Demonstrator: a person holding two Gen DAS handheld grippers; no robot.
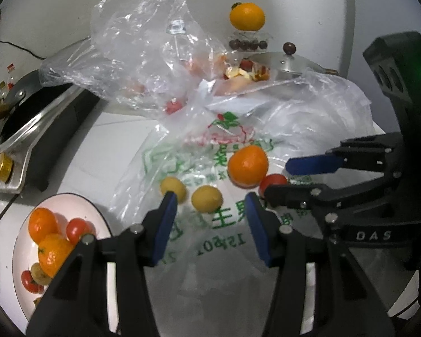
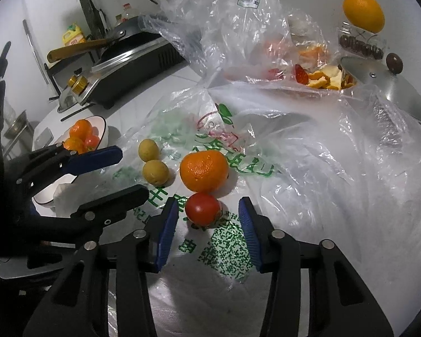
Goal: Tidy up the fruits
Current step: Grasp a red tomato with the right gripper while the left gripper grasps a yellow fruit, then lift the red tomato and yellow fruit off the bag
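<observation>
Covering white counter (image 2: 165, 84), printed plastic bag (image 2: 266, 196), stove (image 2: 132, 56) at wall.

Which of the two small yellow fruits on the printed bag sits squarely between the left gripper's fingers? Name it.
The nearer yellow fruit, closest to the big orange, lies between the fingers; the other yellow fruit sits behind the left finger.

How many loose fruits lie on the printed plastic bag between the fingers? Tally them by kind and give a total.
Tangerine: 1
Tomato: 1
Small yellow fruits: 2
Total: 4
</observation>
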